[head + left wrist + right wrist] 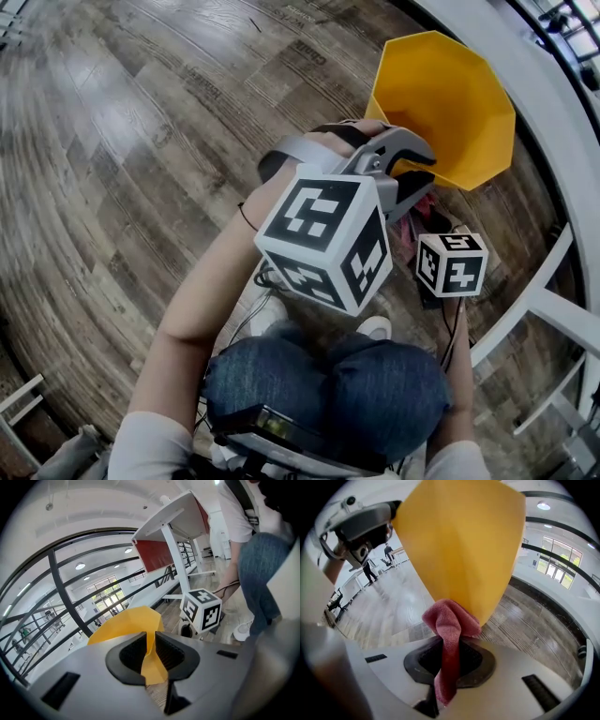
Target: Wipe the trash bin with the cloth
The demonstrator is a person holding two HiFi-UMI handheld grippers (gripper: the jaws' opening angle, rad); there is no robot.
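Note:
A yellow trash bin (448, 105) is lifted off the wooden floor and tipped, with its open mouth towards me. My left gripper (412, 165) is shut on its rim; in the left gripper view the yellow wall (151, 654) is pinched between the ribbed pads. My right gripper (449, 657) is shut on a pink cloth (450, 620), whose bunched end touches the bin's outer wall (461, 541). In the head view the right gripper's marker cube (452, 264) sits below the bin, with a bit of cloth (409, 236) beside it.
White metal frame bars (553, 309) run along the right. My knees in jeans (328, 380) and a white shoe (377, 327) are below the grippers. A white table with a red panel (164, 550) stands beyond the bin. Wooden floor (122, 141) spreads to the left.

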